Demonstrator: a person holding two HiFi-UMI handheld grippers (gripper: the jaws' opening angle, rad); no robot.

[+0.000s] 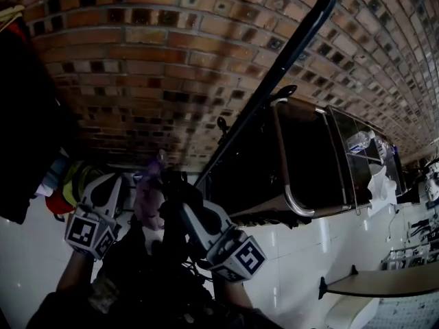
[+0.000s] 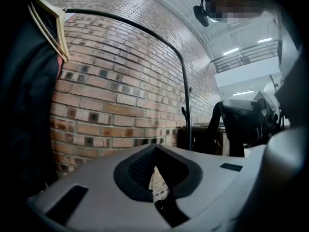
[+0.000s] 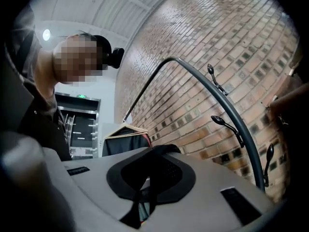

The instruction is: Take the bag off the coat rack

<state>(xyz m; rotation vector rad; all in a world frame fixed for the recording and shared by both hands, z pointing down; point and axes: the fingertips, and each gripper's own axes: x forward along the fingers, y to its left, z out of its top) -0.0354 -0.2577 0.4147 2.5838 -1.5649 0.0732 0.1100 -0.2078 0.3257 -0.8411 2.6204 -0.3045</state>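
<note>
The coat rack is a dark curved tube [image 1: 274,81] with hooks [image 3: 224,122] standing against a brick wall. My right gripper [image 1: 175,187] is low in the head view, shut on a black strap [image 3: 161,150] that lies across its jaw tips and runs down between them. A purplish bag [image 1: 147,201] hangs just left of it, blurred and partly hidden. My left gripper [image 1: 111,182] is beside the bag, its jaws shut [image 2: 155,151] with nothing between them. The rack tube [image 2: 183,81] rises ahead of it.
A dark garment [image 2: 24,91] on a wooden hanger [image 2: 48,23] hangs at the left. A dark cabinet with a chrome frame [image 1: 288,177] stands right of the rack pole. A small table [image 1: 384,279] is at the lower right, on the white floor.
</note>
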